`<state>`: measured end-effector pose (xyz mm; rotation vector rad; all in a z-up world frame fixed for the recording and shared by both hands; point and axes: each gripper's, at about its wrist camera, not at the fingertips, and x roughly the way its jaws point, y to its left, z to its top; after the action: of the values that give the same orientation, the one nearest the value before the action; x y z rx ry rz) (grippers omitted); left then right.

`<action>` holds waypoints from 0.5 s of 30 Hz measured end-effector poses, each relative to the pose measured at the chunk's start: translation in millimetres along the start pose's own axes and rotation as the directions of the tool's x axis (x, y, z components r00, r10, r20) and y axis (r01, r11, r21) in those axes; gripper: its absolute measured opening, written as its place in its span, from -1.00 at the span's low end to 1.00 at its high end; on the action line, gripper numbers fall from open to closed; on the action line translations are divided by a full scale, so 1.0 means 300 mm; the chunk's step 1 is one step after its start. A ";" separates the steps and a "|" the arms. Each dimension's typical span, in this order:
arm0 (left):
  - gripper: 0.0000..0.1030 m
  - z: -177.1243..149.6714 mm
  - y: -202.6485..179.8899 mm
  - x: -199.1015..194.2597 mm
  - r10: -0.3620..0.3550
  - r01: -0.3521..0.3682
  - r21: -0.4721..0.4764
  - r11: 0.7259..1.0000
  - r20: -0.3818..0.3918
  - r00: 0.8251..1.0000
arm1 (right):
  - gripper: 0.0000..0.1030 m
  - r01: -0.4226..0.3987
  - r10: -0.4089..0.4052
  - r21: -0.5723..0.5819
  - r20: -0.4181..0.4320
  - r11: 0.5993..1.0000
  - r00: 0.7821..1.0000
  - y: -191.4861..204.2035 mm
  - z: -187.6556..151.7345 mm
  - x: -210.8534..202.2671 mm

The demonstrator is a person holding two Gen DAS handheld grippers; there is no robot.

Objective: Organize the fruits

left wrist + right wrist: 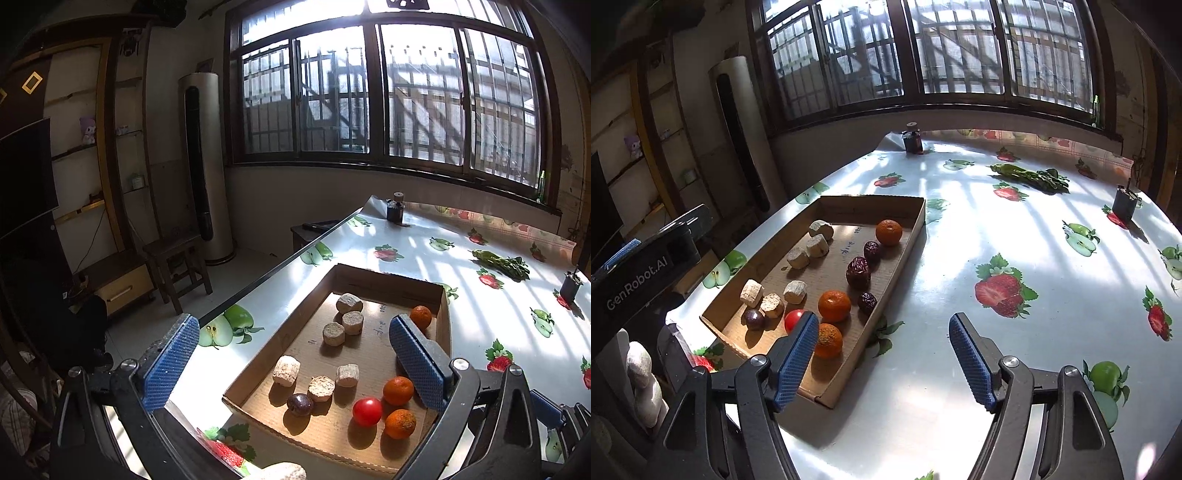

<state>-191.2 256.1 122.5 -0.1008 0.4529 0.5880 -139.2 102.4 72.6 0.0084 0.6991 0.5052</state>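
A shallow cardboard tray (pixel 354 271) (pixel 916 236) lies on the table. It holds three oranges (pixel 398 390) (pixel 834 305), a red tomato (pixel 366 411) (pixel 793 319), a dark purple fruit (pixel 300 404) (pixel 754 319), several beige cork-like chunks (pixel 333 333) (pixel 817 246), and three wrinkled red dates (pixel 858 272), seen only in the right wrist view. My left gripper (pixel 295 363) is open above the tray's near half, holding nothing. My right gripper (pixel 884 363) is open and empty over the tray's near right corner and the bare table.
The table wears a glossy fruit-print cloth (pixel 1015 229). A green vegetable bunch (pixel 504 263) (pixel 1030 175) lies at the far right. A dark bottle (pixel 395 208) (pixel 911 140) stands at the far edge. A small dark cup (pixel 1124 203) stands right. The table's left edge (pixel 280 269) drops to the floor.
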 end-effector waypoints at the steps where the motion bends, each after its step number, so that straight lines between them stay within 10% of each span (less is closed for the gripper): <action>1: 0.99 0.000 0.002 0.005 -0.004 0.004 -0.003 1.000 -0.005 1.000 | 0.51 0.001 -0.001 0.003 -0.003 1.000 1.000 -0.003 0.000 0.002; 15: 0.99 -0.030 -0.027 0.059 -0.057 0.058 0.009 0.998 -0.084 0.995 | 0.54 0.025 -0.025 -0.003 -0.024 1.000 0.999 0.003 -0.003 0.031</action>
<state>-177.0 256.5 106.4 -0.1273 0.5326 0.5256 -134.2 107.0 66.3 -0.0095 0.7215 0.4827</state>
